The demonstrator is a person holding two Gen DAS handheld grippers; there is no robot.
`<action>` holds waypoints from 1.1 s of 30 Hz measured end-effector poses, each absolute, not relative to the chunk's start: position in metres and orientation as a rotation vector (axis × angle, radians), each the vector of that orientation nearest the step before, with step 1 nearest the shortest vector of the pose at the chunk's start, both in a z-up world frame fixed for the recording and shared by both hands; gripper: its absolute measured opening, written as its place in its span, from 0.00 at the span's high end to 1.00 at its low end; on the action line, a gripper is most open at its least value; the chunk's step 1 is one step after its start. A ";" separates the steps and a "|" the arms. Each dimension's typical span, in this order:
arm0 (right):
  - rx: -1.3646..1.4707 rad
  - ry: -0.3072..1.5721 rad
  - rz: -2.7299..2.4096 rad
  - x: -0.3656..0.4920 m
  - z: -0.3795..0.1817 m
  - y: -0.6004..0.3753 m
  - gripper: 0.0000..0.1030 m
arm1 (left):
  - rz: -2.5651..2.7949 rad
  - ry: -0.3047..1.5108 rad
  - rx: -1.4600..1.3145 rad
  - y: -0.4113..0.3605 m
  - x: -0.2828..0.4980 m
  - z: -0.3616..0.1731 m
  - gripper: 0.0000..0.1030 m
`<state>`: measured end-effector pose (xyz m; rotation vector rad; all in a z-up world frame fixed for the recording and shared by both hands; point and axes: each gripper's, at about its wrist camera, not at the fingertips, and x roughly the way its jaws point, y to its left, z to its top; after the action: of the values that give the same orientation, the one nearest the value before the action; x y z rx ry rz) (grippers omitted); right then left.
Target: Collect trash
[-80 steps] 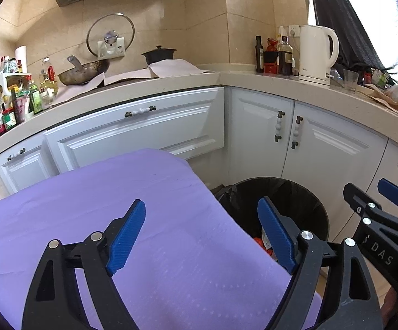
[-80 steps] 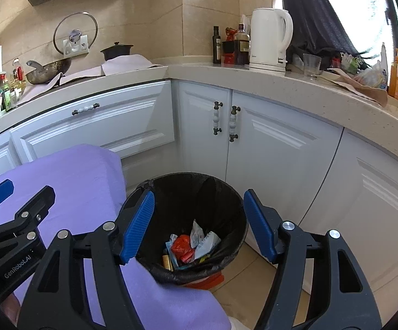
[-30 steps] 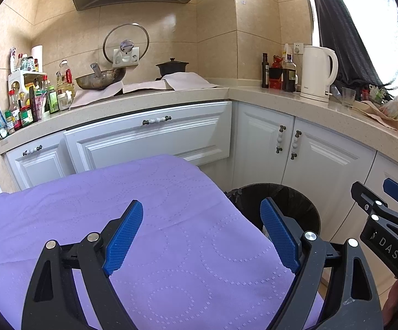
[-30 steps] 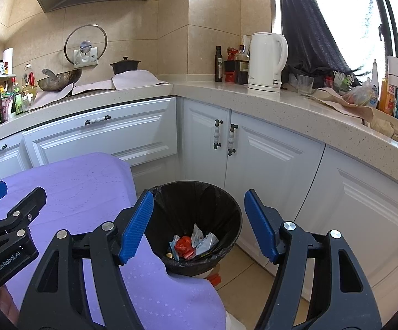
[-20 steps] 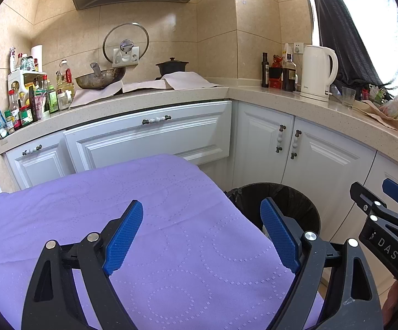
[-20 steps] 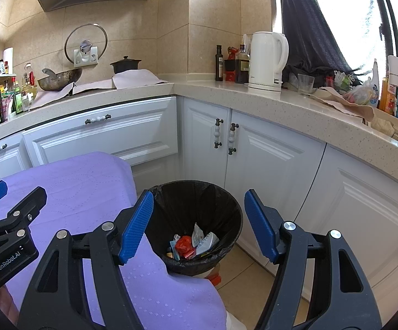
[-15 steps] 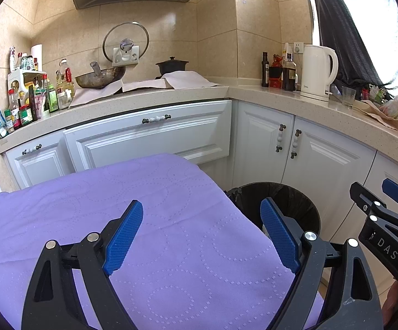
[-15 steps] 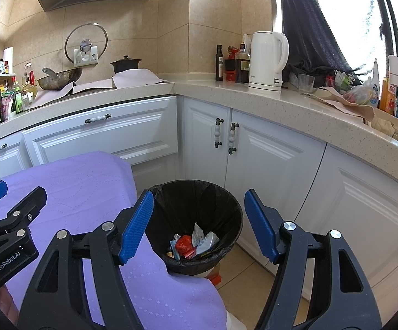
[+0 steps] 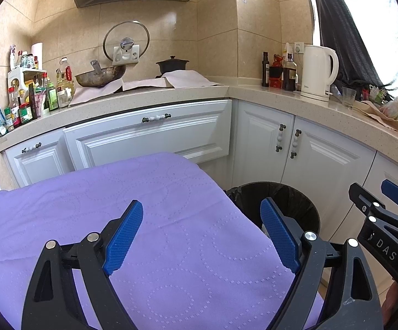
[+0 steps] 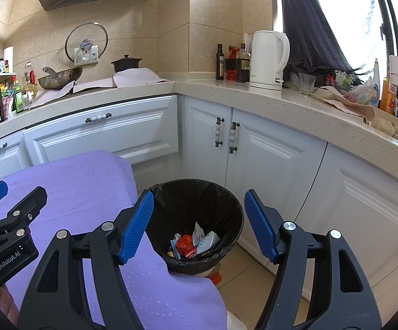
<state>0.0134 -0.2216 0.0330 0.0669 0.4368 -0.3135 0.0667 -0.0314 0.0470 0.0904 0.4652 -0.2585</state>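
A round bin lined with a black bag (image 10: 220,192) stands on the floor beside the table's right corner; its rim (image 9: 295,189) also shows in the left wrist view. Red, white and blue wrappers (image 10: 192,243) lie at its bottom. My right gripper (image 10: 199,224) hangs open above the bin with nothing between its blue pads. Over the purple tablecloth (image 9: 157,206) my left gripper (image 9: 201,238) is held open and empty. Each gripper shows at the edge of the other's view: the right gripper (image 9: 385,220) and the left gripper (image 10: 6,220).
White cabinets (image 10: 267,159) with beaded handles curve behind the bin under a speckled counter (image 10: 295,101). On the counter stand a white kettle (image 10: 269,60), bottles, a glass, a wok and a dark pot. Tan floor tiles (image 10: 242,269) lie to the right of the bin.
Since the earliest frames both views have tilted upward and pulled back a little from the bin. Over the last second nothing has moved.
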 end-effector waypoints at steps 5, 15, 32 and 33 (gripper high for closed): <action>0.068 0.439 -0.313 0.014 0.032 -0.221 0.35 | -0.257 0.464 0.087 -0.031 0.066 0.044 0.18; 0.067 0.440 -0.313 0.014 0.031 -0.221 0.35 | -0.248 0.463 0.075 -0.033 0.065 0.044 0.18; 0.066 0.449 -0.306 0.018 0.023 -0.219 0.35 | -0.252 0.487 0.072 -0.035 0.067 0.042 0.16; 0.064 0.451 -0.304 0.018 0.022 -0.217 0.35 | -0.248 0.488 0.081 -0.035 0.067 0.042 0.16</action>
<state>0.0181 -0.2171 0.0219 0.0642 0.4512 -0.3037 0.0666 -0.0354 0.0416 0.0806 0.4879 -0.2484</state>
